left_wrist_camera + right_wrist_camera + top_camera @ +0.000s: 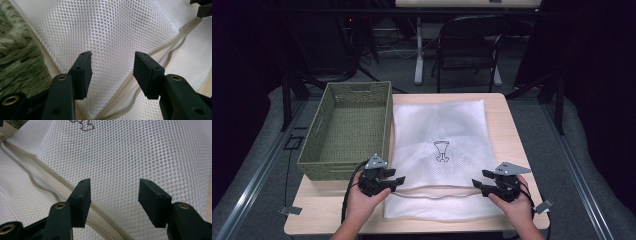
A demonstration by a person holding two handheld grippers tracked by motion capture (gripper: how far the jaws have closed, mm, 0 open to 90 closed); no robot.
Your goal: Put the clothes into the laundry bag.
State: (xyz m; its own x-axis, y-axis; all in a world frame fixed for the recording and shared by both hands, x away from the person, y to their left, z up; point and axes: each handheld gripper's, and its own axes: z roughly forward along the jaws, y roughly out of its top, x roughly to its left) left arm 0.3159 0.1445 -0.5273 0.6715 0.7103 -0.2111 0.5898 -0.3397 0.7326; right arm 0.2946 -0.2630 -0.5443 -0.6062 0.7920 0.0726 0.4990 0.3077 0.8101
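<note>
A white mesh laundry bag (439, 150) lies flat on the wooden table (522, 150), with a small dark emblem (442, 151) at its middle and a beige zipper seam (432, 192) across its near end. My left gripper (398, 180) hovers at the bag's near left edge by the seam; its jaws stand open over the mesh (112, 37) and grip nothing. At the near right edge my right gripper (477, 184) is open too, with mesh (140, 157) and the zipper seam (32, 173) below its jaws and nothing pinched.
A green woven basket (349, 127) stands empty on the table's left half, touching the bag's left side. A dark folding chair (467, 47) and table legs stand on the floor behind. The table's front edge lies just below both hands.
</note>
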